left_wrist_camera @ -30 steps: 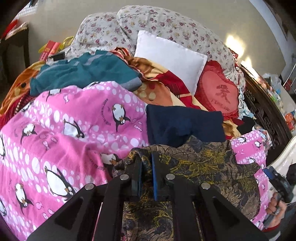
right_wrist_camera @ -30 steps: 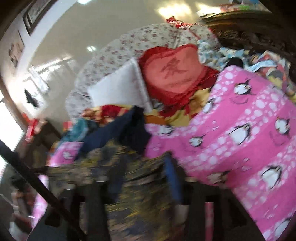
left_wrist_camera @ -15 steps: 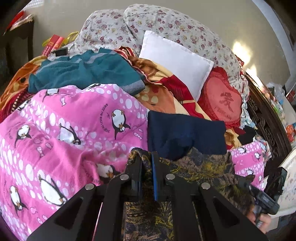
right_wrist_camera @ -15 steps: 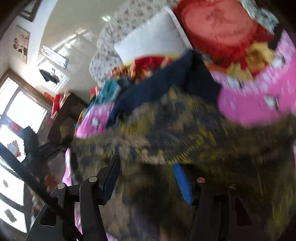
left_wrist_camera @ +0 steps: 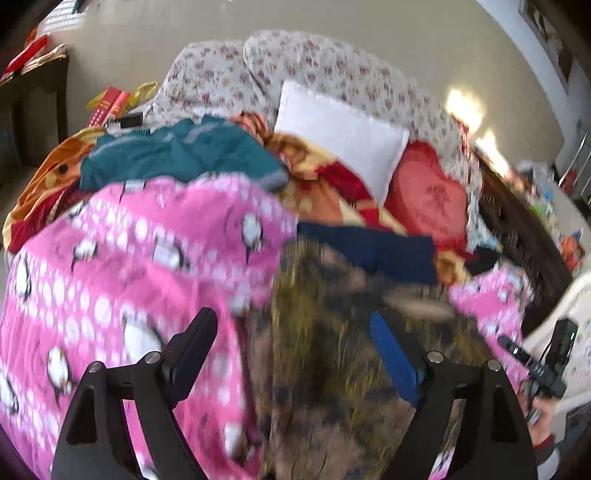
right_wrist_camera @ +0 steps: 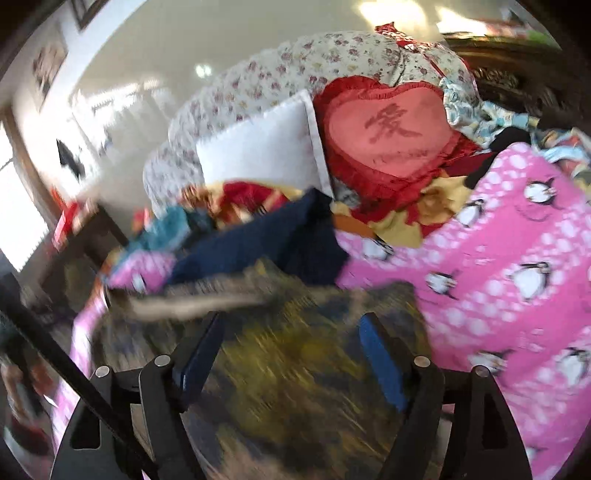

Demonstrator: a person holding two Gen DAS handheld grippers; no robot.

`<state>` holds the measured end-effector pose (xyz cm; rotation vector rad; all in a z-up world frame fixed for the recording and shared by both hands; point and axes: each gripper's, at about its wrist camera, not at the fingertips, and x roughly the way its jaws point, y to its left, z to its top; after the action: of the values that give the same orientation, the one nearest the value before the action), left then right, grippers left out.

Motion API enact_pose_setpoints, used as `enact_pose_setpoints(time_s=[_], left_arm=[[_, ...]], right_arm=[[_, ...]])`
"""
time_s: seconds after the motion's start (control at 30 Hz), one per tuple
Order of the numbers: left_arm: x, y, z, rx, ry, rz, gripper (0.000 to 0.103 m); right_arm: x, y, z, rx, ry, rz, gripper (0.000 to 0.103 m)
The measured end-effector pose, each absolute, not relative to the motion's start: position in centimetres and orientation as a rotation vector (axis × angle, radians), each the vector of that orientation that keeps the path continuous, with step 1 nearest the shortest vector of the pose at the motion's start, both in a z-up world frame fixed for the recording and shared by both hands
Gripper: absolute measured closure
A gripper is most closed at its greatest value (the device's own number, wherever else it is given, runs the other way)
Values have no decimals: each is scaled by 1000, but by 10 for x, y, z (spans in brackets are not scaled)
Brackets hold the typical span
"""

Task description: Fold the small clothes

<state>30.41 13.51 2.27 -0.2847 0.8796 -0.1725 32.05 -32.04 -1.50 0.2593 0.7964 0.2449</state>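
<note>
The left gripper is released, its fingers spread wide with nothing between them; the right gripper likewise stands spread and grasps nothing. The task's garment, a dark cloth with a yellow pattern, lies blurred on the bed directly beneath both grippers, near the bed's near edge; whether any finger touches it cannot be told. A navy folded cloth lies just beyond it, touching its far edge. A pink penguin-print blanket covers the bed to the left of the garment in the left wrist view and to its right in the right wrist view. Farther back, a teal sweater rests on an orange and red patterned quilt. At the head of the bed, a white pillow leans against floral-print bedding, with a red heart-shaped cushion just beside the pillow on the right. A dark carved wooden bed frame runs along the right side. A dark cabinet stands at the far left against a pale wall. In the left wrist view the person's right hand shows at the near right edge, holding the other device. Bright light reflects on the wall in both views.
</note>
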Motion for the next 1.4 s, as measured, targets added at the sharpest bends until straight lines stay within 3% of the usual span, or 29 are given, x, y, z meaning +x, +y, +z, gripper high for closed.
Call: enact_pose_setpoints(time_s=[0.2,0.37,0.5,0.57,0.63,0.8,1.0,1.03,1.07,1.1,1.13,1.4], left_arm=[[250,123,-17,-221,953,-185,19],[216,114,-41,-208,989,-229,19],[204,103,-61,-154,1035,-246,19],[204,102,-72,-136,1064,-241,19],[205,104,-75,-150,1062,-240,19],[203,106,-76,-197,1032,-237,17],[205,92,-77,-184,1021,-197,19],[203,90,-76,-185,1019,-202,35],[202,87,-76,-168,1025,-205,61],[201,84,-74,-141,1032,-197,73],[201,84,-72,-143,1037,-207,89],[164,100,-29,-102,966,-342,91]], right_arm=[[320,-239,-19,158,836,439,44],[376,-167,-45,84,865,377,44],[394,-173,-58,113,844,250,45],[378,-188,-44,103,826,233,43],[353,-213,-31,85,824,215,31],[257,-320,-13,92,814,92,18],[195,-382,-45,157,875,37,17],[191,-382,-50,168,879,55,23],[188,-379,-56,181,876,87,36],[190,-373,-60,184,882,109,82],[190,-369,-63,183,894,128,97],[171,-370,-20,119,760,109,98]])
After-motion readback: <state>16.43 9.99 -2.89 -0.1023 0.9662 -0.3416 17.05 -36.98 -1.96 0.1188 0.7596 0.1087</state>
